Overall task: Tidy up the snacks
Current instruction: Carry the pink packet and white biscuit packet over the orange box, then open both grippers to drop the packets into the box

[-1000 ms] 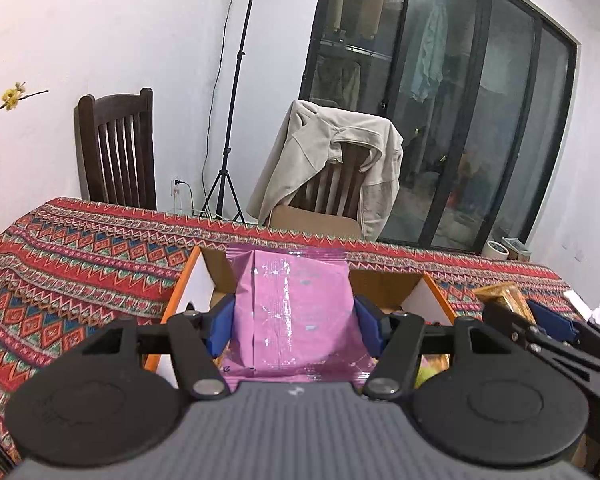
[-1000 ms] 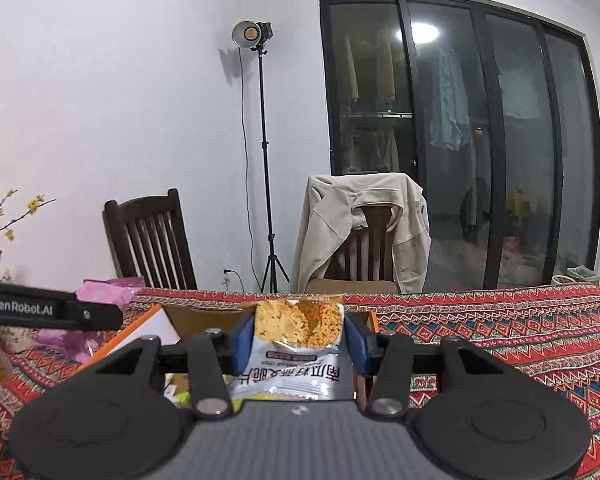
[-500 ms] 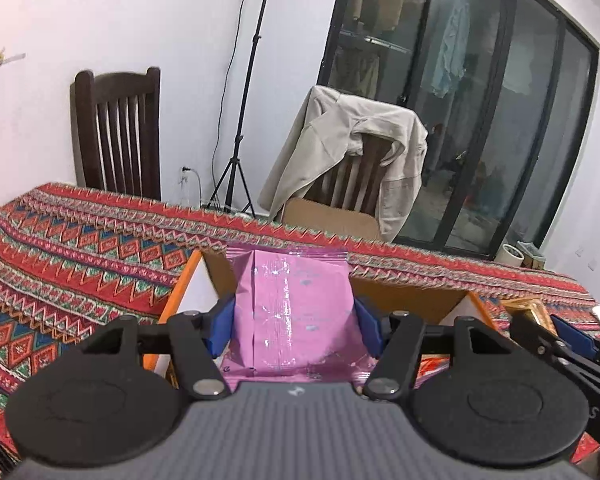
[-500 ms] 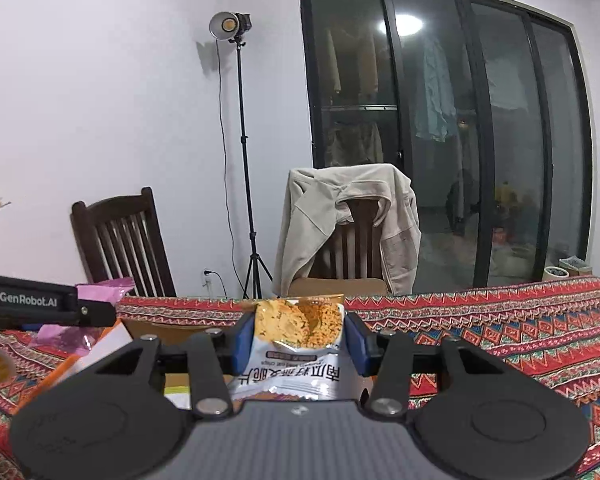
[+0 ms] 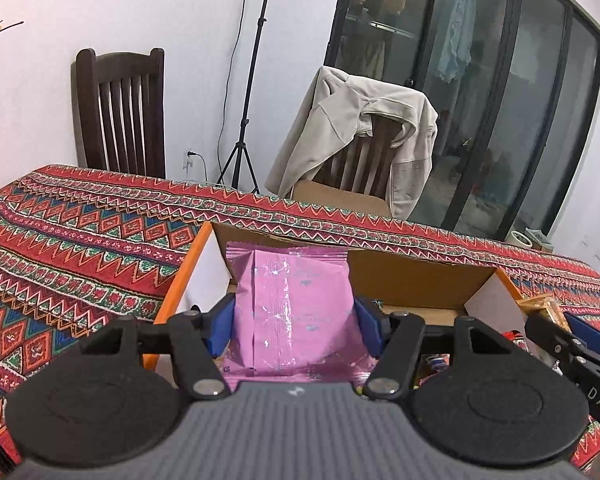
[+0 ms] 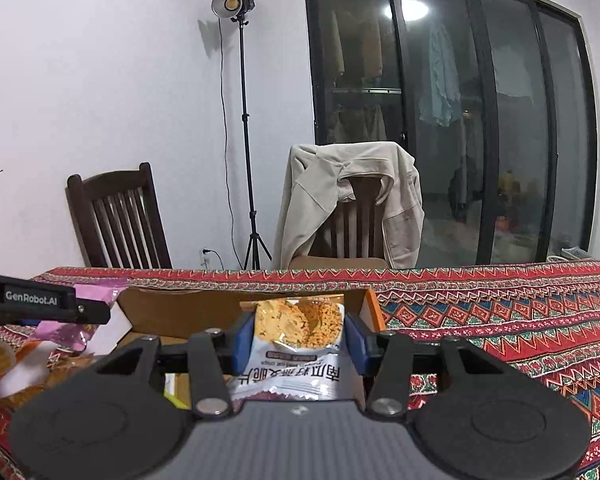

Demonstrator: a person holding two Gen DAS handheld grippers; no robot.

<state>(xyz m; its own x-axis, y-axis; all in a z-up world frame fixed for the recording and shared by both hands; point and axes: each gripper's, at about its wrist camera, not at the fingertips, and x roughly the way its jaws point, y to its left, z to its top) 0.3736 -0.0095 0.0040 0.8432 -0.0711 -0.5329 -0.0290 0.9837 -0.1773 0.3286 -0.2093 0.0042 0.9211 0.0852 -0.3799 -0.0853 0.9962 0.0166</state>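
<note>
Both tongs gripping snack packets over an open box

Left tongs [image 5: 292, 326] clamped on a pink packet [image 5: 296, 312], blue pads pressing both its sides; packet is glossy crinkled foil, flat, rectangular, crimped top edge, standing upright between the fingers. Right tongs [image 6: 298, 338] clamped on a white packet [image 6: 296, 344] with an orange crisp picture on its upper half and dark print below, smooth shiny plastic, serrated edge near the tongs' body. Directly ahead of and below both tongs: cardboard box [image 5: 412, 284], open top, brown inside, orange outer edges, white flaps to either side. Inside the box little shows, tongs and packets block it. Box sits on a table cloth [image 5: 80, 240], woven look, red with zigzag and diamond bands. Right tongs' tip shows at the far right of the left view, left tongs' arm at the far left of the right view, so they are side by side, apart. Beyond the table: dark wooden slat chair [image 5: 120, 108] ahead-left, second chair draped with a beige jacket [image 5: 360, 136] straight ahead, light stand [image 6: 242, 132], dark glass doors [image 6: 452, 120] ahead-right
</note>
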